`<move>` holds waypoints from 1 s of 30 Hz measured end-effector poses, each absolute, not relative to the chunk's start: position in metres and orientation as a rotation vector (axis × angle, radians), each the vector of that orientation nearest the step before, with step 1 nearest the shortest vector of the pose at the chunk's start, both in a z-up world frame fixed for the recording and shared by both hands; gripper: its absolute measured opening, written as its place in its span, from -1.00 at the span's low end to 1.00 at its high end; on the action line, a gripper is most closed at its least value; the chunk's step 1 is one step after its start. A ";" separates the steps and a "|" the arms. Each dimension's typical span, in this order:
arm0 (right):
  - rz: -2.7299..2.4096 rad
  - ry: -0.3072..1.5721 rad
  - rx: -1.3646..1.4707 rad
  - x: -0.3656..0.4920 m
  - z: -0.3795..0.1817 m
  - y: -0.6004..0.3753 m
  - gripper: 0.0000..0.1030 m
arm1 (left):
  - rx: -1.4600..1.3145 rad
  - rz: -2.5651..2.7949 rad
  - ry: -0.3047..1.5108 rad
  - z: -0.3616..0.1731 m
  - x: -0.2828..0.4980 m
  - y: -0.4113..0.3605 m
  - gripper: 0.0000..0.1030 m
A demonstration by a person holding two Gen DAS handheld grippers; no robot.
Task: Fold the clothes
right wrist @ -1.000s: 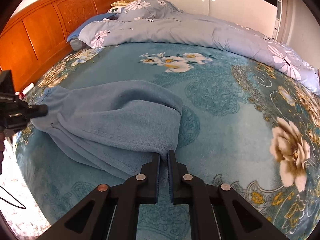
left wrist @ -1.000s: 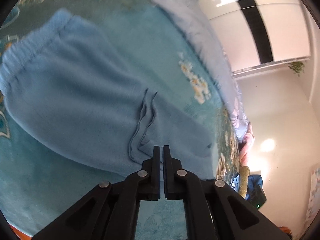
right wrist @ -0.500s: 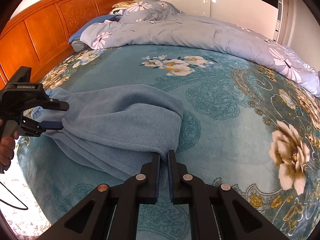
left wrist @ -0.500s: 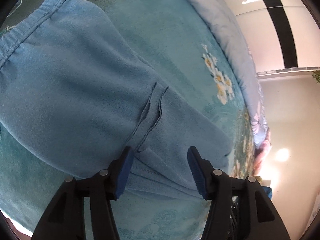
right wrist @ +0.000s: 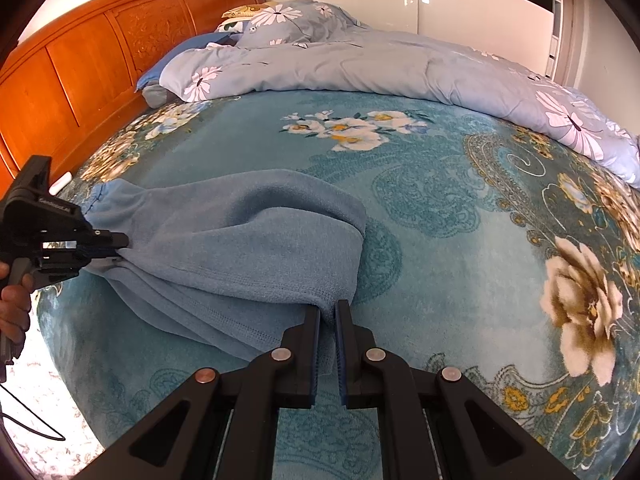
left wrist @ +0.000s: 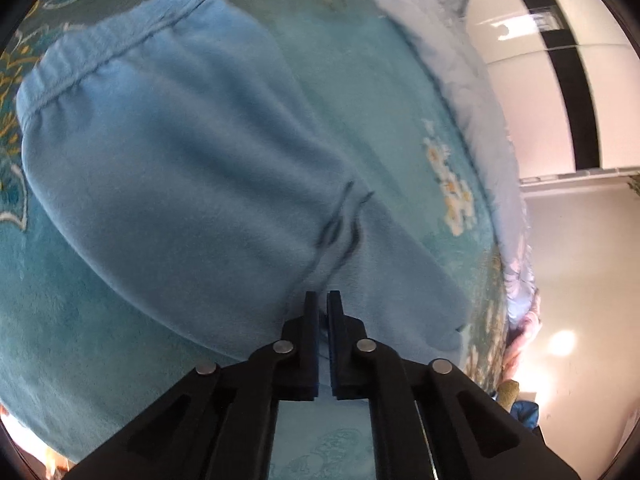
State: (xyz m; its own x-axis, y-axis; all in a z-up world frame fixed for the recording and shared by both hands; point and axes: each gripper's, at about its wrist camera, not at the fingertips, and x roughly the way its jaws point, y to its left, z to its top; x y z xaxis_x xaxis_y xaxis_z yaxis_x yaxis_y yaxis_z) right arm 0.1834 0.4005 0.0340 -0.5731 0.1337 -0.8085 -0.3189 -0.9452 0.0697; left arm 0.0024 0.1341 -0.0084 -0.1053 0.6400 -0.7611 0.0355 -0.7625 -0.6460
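— What lies on the bed?

— A pair of light-blue fleece trousers (right wrist: pixel 248 236), folded over on itself, spread across the teal floral blanket.

— How does it sit?

— The elastic waistband (left wrist: pixel 108 52), gathered and stitched, lies at the far end in the left wrist view. A short seam slit (left wrist: pixel 344 220) shows near the crotch. The upper layer humps into a soft ridge, and one stitched hem edge (right wrist: pixel 240 328) trails along the near side.
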 end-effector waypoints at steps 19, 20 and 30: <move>2.545 0.317 -1.303 0.188 0.027 0.399 -0.85 | -1.562 1.969 -0.681 -0.011 0.005 0.088 -1.00; 2.544 0.316 -1.304 0.188 0.027 0.399 -0.85 | -1.539 1.960 -0.663 -0.007 0.004 0.092 -1.00; 2.539 0.334 -1.292 0.190 0.029 0.398 -0.79 | -1.377 1.830 -0.449 0.018 -0.033 0.164 -0.60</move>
State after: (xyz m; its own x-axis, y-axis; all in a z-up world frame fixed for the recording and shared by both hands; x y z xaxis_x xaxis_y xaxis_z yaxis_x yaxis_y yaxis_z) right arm 0.1896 0.3977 0.0286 -0.5646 0.1360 -0.8141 -0.3420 -0.9362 0.0808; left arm -0.0331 0.1638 0.0184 -0.1026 0.7584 -0.6436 -0.3745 -0.6289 -0.6814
